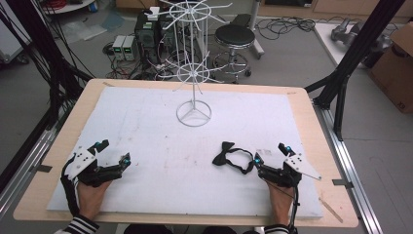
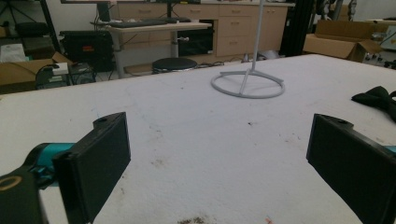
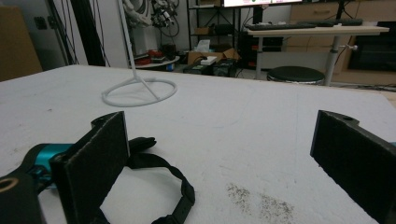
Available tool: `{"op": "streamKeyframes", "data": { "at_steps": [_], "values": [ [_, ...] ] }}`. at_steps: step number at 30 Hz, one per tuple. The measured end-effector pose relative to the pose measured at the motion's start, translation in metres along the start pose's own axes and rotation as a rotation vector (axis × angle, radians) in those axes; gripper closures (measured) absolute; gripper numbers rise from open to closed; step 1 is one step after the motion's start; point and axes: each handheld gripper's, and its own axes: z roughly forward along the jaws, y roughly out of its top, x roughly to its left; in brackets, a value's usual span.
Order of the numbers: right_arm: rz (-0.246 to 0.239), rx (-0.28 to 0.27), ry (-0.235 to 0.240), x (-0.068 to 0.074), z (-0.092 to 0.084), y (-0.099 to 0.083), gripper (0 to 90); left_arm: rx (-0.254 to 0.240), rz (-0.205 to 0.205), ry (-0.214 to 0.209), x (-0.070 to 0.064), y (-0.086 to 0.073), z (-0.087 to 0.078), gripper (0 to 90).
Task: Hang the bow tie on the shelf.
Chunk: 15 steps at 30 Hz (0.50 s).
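A black bow tie (image 1: pixel 225 154) with its strap looped out to the right lies on the white mat, right of centre. My right gripper (image 1: pixel 271 154) rests on the mat just right of it, open, and its left jaw stands over the strap (image 3: pixel 161 164). The bow tie's edge (image 2: pixel 377 97) appears far right in the left gripper view. My left gripper (image 1: pixel 114 152) sits open near the mat's front left, nothing between its jaws. A white wire display stand (image 1: pixel 194 73) with spoked rings rises at the back middle on a round base (image 2: pixel 247 84).
The white mat (image 1: pixel 146 131) covers most of a wooden table (image 1: pixel 63 136). A black frame post (image 1: pixel 350 58) slants at the right. Behind the table are a stool (image 1: pixel 234 36), electronics and cables on the floor.
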Motion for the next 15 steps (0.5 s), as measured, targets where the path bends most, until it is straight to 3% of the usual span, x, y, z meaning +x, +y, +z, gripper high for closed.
{"op": "streamKeyframes", "data": {
  "at_steps": [8,15],
  "values": [
    [0.008,0.001,-0.001,-0.0007,0.0,0.0002,3.4,-0.003,0.004,-0.001,-0.0005,0.0,0.0003,6.7],
    [-0.014,0.008,-0.008,0.0022,0.0008,0.0005,3.4,0.001,-0.002,-0.003,0.0004,0.0001,0.0003,6.6]
  ]
}}
